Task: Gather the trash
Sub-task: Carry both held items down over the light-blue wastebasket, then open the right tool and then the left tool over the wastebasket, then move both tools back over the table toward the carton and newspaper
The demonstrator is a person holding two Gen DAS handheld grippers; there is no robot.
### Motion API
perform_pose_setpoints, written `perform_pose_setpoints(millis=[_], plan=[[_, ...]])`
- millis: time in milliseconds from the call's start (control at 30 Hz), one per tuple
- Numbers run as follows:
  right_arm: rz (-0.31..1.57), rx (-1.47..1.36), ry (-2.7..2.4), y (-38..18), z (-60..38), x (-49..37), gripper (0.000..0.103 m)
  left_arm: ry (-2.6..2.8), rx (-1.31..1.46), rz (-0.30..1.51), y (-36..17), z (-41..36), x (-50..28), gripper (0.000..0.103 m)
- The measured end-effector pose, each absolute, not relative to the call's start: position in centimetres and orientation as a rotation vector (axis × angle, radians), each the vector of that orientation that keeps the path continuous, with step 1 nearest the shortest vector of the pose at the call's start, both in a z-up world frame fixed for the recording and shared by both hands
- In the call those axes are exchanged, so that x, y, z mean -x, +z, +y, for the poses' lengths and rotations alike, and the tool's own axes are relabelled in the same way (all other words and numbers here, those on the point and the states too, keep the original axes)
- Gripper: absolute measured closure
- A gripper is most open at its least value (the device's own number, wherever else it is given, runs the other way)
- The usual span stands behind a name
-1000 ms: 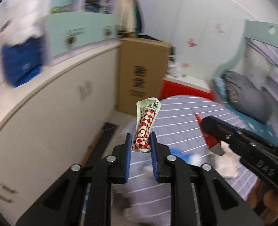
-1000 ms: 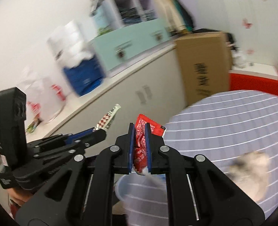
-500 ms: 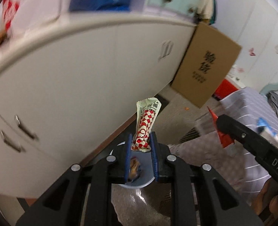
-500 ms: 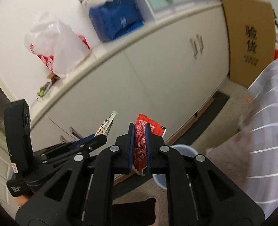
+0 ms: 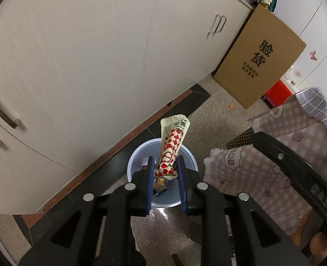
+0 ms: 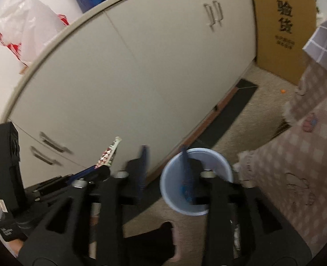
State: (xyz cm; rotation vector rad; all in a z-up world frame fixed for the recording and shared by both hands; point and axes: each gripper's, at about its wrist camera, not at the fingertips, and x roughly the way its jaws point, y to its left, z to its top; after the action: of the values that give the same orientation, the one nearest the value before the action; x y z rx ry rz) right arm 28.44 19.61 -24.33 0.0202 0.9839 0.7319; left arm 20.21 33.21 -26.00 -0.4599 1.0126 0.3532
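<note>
- Right now your left gripper [image 5: 165, 173] is clenched on the red-and-white checkered snack wrapper [image 5: 172, 148], holding it upright directly above the pale blue round plastic bin [image 5: 132, 166] on the floor near the white cabinet [image 5: 97, 55].
- Your right gripper [image 6: 165, 168] is spread wide and holds nothing; it hangs over the same bin, near the checked cloth [image 6: 296, 166] on the right.
- You appear to be at the drop step: the left wrapper is not yet released.
- Next, part the left fingers while centred over the rim, so the light wrapper falls inside rather than clinging to a pad.
</note>
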Motion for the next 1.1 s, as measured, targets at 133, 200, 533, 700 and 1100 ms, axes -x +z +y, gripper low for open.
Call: perform_pose_setpoints(millis=[133, 200, 533, 700, 1100], plan=[[0.936, 0.089, 0.672, -25.1, 19.3, -27.9, 0.049, 0.343, 0.447, 1.050, -27.6, 32.3, -21.2, 0.083], [0.925, 0.117, 0.649, -25.5, 19.0, -27.7, 0.043, 0.344, 0.439, 1.065, -28.1, 31.8, -21.8, 0.083], [0.875, 0.103, 0.598, -25.4, 16.0, -27.7, 0.039, 0.328, 0.412, 1.110, -29.7, 30.0, -23.9, 0.081], [0.861, 0.089, 0.591, -25.1, 15.2, -27.6, 0.038, 0.332, 0.393, 1.097, -28.9, 29.6, -24.1, 0.079], [0.872, 0.048, 0.602, -24.2, 14.6, -27.1, 0.037, 0.392, 0.349, 1.014, -26.2, 29.4, -22.8, 0.039]])
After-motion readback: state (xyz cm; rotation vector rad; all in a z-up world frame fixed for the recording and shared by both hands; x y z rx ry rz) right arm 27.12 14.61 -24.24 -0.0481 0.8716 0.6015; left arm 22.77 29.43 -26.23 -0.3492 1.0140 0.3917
